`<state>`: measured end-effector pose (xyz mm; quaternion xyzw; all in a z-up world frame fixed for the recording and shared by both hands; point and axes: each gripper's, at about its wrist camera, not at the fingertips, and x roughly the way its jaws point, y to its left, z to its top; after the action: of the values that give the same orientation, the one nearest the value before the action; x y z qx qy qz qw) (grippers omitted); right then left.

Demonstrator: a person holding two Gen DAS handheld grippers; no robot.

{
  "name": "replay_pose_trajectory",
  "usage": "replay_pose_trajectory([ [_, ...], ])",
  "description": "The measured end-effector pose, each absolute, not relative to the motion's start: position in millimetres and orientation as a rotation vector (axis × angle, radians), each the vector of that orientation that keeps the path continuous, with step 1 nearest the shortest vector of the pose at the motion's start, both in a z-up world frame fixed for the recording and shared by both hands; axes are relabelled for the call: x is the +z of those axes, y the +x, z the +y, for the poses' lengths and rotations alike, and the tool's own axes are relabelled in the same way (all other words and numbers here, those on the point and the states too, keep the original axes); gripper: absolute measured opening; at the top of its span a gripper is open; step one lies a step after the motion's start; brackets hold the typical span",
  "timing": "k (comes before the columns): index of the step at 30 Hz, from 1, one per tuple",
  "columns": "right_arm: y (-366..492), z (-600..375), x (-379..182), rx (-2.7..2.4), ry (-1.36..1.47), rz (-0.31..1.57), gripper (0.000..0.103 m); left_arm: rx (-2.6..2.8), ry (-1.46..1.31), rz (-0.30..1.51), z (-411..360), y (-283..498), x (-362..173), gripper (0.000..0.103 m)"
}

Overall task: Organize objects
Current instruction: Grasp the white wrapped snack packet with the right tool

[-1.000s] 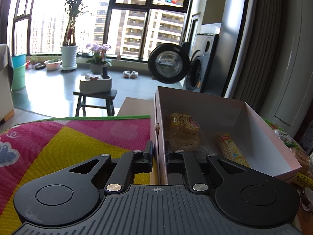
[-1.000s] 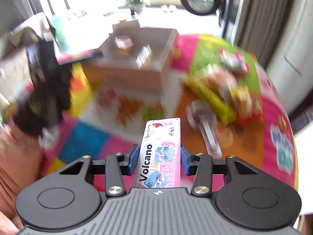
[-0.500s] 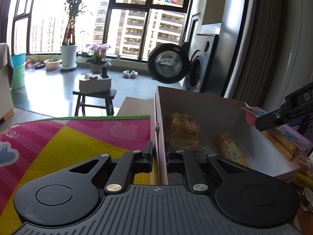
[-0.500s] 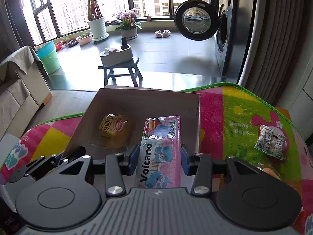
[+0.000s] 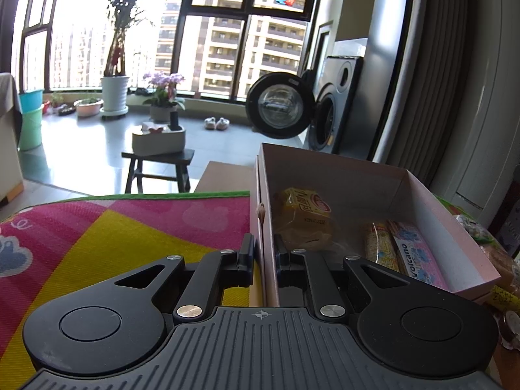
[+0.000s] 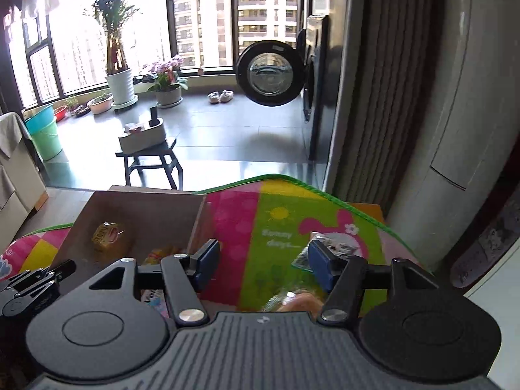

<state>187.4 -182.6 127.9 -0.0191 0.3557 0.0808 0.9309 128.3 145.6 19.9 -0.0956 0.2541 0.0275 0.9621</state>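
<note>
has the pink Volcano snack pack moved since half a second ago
Yes. The Volcano pack has left the right tongs, now open, and lies in the box beside the yellow-wrapped bar.

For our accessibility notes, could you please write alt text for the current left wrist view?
The left tool is shut on the near wall of an open pink cardboard box on a colourful play mat. Inside lie a yellow snack packet, a pink Volcano wafer pack and an orange biscuit pack.

Pink box (image 5: 455,243), yellow snack pack (image 5: 304,217), pink-yellow-green patterned mat (image 5: 130,227), black tools.
</note>
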Motion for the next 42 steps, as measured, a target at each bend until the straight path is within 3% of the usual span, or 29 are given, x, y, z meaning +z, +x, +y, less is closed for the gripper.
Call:
replay_pose_trajectory([
  [2,199.6,-209.3,123.1,0.125,0.017,0.753,0.067,0.057,-0.192,0.515,145.7,127.9,20.1,0.013],
  [4,216.7,-230.2,110.7,0.092,0.086,0.794,0.082,0.059,-0.19,0.514,146.0,127.8,20.3,0.013],
  [6,236.4,-242.6,88.7,0.055,0.164,0.847,0.088,0.06,-0.189,0.514,146.3,127.8,20.3,0.013],
  [10,273.6,-242.3,47.0,-0.003,0.256,0.923,0.089,0.059,-0.188,0.514,146.8,127.5,20.7,0.013],
  [16,317.6,-212.1,11.1,-0.065,0.16,0.951,0.089,0.059,-0.188,0.514,146.9,127.5,20.8,0.013],
  [17,322.2,-209.1,8.5,-0.068,0.149,0.956,0.087,0.06,-0.188,0.513,146.5,127.6,20.7,0.013],
  [19,324.3,-204.8,5.8,-0.067,0.122,0.964,0.069,0.06,-0.188,0.513,146.2,127.6,20.8,0.013],
  [20,323.4,-203.4,5.6,-0.058,0.114,0.973,0.054,0.06,-0.188,0.513,146.4,127.6,20.8,0.013],
  [32,208.6,-213.0,78.1,0.156,0.076,0.87,0.052,0.06,-0.187,0.514,146.8,127.5,20.6,0.013],
  [42,66.9,-203.9,48.3,0.334,-0.005,0.983,0.052,0.06,-0.187,0.513,146.1,127.5,20.5,0.013],
])
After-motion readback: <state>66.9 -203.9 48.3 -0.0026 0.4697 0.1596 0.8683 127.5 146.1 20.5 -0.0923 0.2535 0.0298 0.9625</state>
